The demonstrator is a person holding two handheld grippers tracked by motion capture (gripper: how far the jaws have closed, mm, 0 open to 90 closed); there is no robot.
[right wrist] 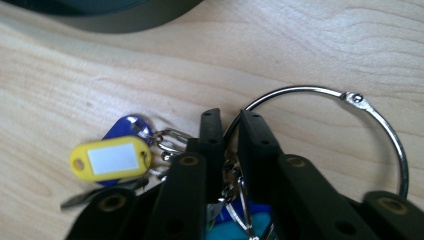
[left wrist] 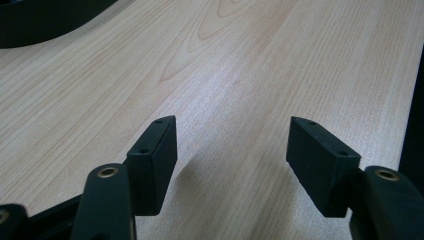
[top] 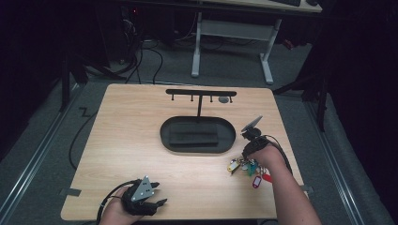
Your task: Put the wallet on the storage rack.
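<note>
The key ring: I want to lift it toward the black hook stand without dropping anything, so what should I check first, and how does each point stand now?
1. Right gripper closed on the key ring: ok; the jaws stand nearly together with the wire between them.
2. Grip firm enough to carry the load: cannot tell.
3. Tags hanging from the ring: the yellow tag and blue tag look attached by small rings; ok.
4. Path to the hook stand: the oval black tray lies between; lift high enough.
5. Free hook on the bar: cannot tell; something grey hangs near its right end.
6. Left gripper out of the way: ok; open over bare table.
</note>
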